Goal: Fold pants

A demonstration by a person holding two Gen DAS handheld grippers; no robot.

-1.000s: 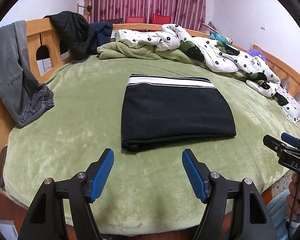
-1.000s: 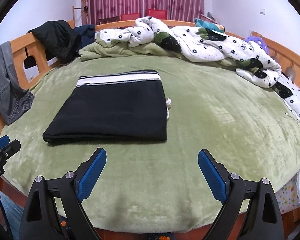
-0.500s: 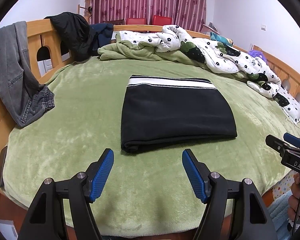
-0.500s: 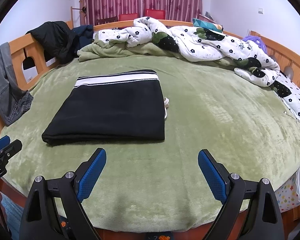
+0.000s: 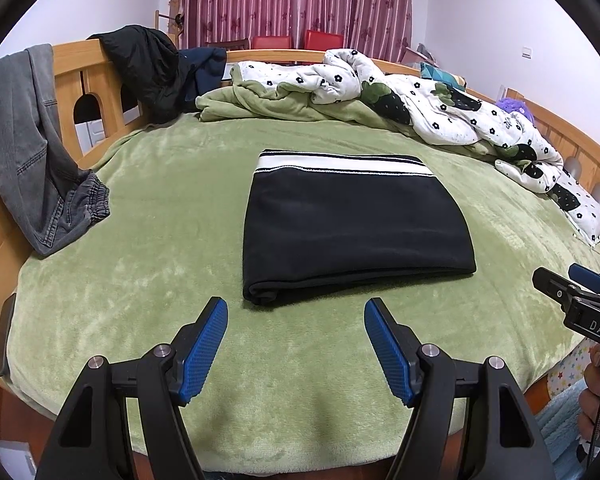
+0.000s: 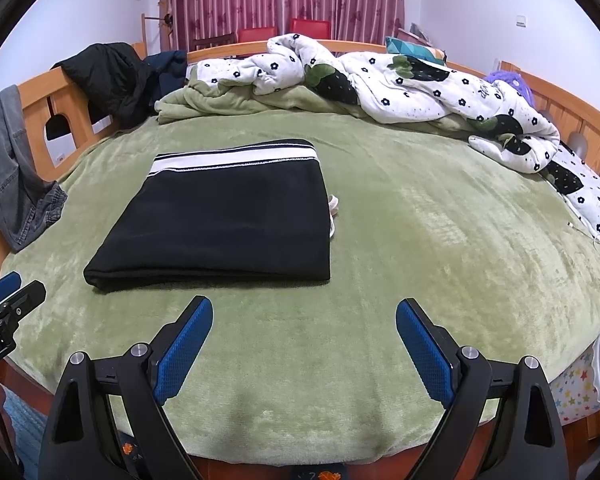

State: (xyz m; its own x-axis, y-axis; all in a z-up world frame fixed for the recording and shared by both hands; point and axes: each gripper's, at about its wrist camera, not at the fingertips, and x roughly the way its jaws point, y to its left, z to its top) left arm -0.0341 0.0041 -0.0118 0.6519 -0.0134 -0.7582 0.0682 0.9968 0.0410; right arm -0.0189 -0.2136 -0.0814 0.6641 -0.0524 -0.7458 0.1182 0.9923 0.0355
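Black pants [image 5: 352,224] with a white-striped waistband lie folded into a neat rectangle on the green blanket [image 5: 160,264]; the right wrist view shows the pants [image 6: 228,224] left of centre. My left gripper [image 5: 296,312] hovers open just short of the fold's near edge, nothing between its blue pads. My right gripper [image 6: 304,314] is also open and empty, hanging over bare blanket [image 6: 440,248] a little nearer than the pants' right corner. Each gripper's tip shows at the edge of the other's view.
Grey jeans [image 5: 28,152] hang over the wooden bed rail [image 5: 80,76] at left. A dark jacket [image 5: 148,72] drapes the headboard. A crumpled flowered quilt [image 5: 460,120] runs along the back and right. A small white item [image 6: 333,210] peeks out by the pants' right side.
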